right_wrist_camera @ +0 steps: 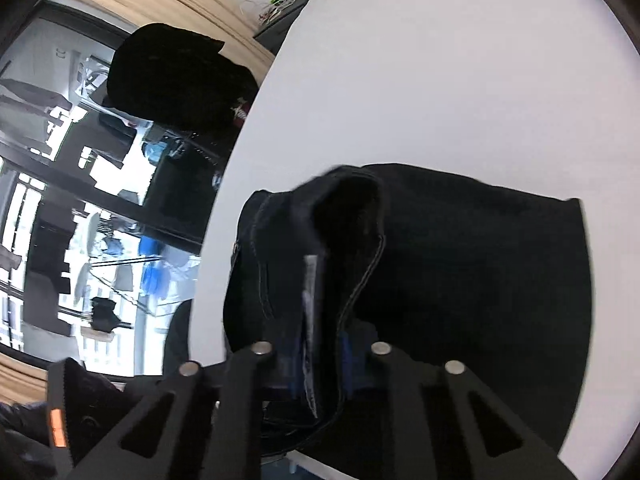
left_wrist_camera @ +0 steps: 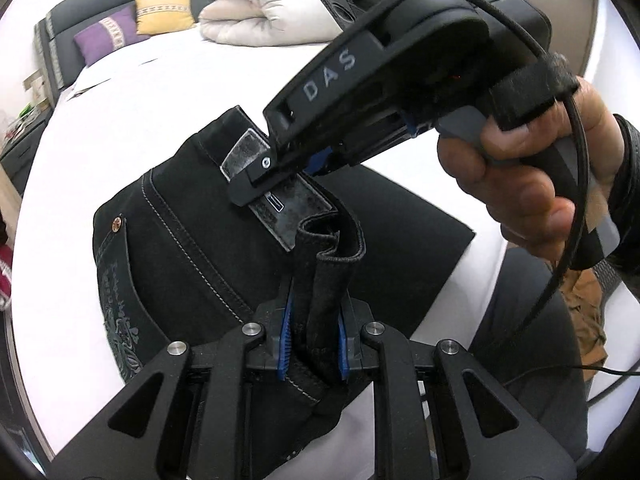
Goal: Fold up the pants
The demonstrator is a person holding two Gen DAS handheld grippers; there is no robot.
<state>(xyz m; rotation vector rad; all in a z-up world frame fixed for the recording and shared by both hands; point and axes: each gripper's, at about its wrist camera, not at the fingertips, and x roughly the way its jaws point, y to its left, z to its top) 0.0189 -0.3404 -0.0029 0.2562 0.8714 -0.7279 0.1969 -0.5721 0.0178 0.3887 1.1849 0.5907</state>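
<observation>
Black pants with pale stitching lie folded on the white bed. My left gripper is shut on a raised fold of the waistband, blue pads on both sides of the cloth. My right gripper, held by a bare hand, comes in from the upper right and is shut on the waistband near a pale label. In the right wrist view my right gripper clamps the waistband of the pants, which spread over the bed.
A rolled cream duvet, a yellow pillow and a purple pillow lie at the bed's head. A dark bundle sits off the bed's side near a large window. A cable hangs from the right gripper.
</observation>
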